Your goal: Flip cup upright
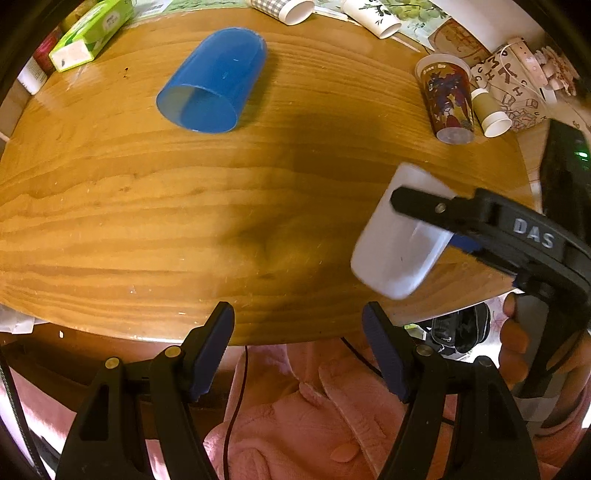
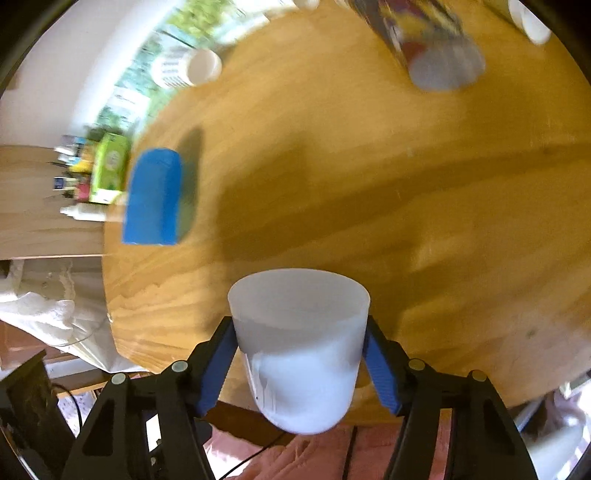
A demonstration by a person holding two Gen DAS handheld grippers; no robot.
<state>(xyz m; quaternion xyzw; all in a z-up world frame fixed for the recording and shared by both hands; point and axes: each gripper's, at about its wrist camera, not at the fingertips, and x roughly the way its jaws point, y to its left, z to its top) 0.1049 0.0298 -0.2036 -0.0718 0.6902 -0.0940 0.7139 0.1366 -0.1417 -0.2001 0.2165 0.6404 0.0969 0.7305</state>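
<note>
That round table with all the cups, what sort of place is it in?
Probably someone's home: a wooden table crowded with cups, a green tissue box, and pink fleecy clothing on the person.

My right gripper (image 2: pixel 299 354) has black arms and blue pads, and the cup (image 2: pixel 299 354) between them is frosted white. My left gripper (image 1: pixel 298 350) shows the same black and blue. The table (image 1: pixel 184 221) is honey-brown with darker streaked grain. At eleven o'clock lies a solid blue cup (image 1: pixel 212 79); further out, a lime-green and white box (image 1: pixel 90 33). At two o'clock a cup (image 1: pixel 448 101) carries a dark red, blue and yellow print, with an olive-green cup (image 1: pixel 489 110) beside it. My robe (image 1: pixel 295 413) is pink.
</note>
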